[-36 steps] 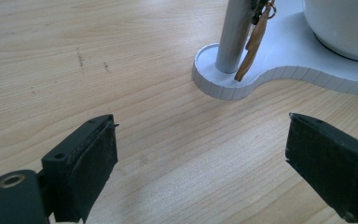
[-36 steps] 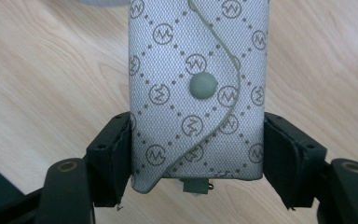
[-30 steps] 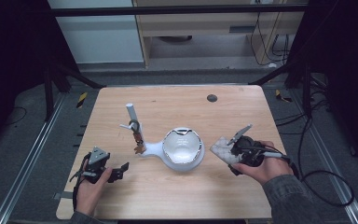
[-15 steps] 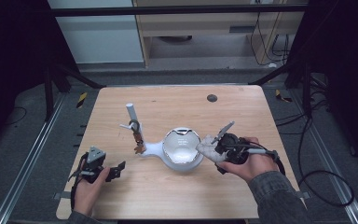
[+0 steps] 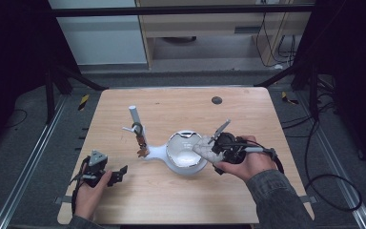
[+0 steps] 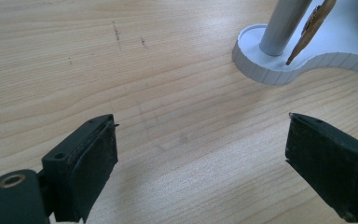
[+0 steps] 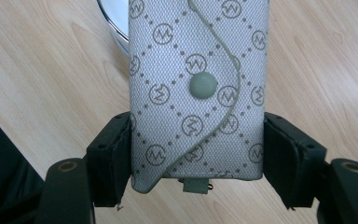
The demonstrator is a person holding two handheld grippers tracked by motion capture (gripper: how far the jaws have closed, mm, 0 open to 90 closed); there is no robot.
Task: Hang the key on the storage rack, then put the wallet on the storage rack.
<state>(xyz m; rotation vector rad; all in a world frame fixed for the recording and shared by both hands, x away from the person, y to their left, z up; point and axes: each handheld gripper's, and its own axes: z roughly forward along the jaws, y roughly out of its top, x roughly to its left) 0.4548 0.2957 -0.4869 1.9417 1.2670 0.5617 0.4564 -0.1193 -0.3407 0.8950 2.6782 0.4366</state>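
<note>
My right gripper (image 7: 198, 154) is shut on a small grey patterned pouch (image 7: 198, 88) with a snap button, its jaws pressing both sides. In the high view that right gripper (image 5: 209, 150) holds the pouch (image 5: 204, 147) at the right rim of a white bowl-shaped dish (image 5: 183, 149). The dish belongs to a white stand (image 5: 155, 151) with an upright post (image 5: 136, 119) and a hanging brown ornament (image 5: 140, 143). My left gripper (image 5: 119, 172) rests open near the table's front left. In its own view the left gripper (image 6: 200, 154) spans bare wood, with the stand's base (image 6: 279, 65) ahead.
The wooden table (image 5: 248, 114) has a small dark round spot (image 5: 216, 100) near its far edge. Metal frame rails and cables run along the floor on both sides. A person's sleeve (image 5: 276, 200) comes in at the bottom right.
My right hand has carried the pouch leftward, from right of the dish to over its right rim. The left hand has stayed put.
</note>
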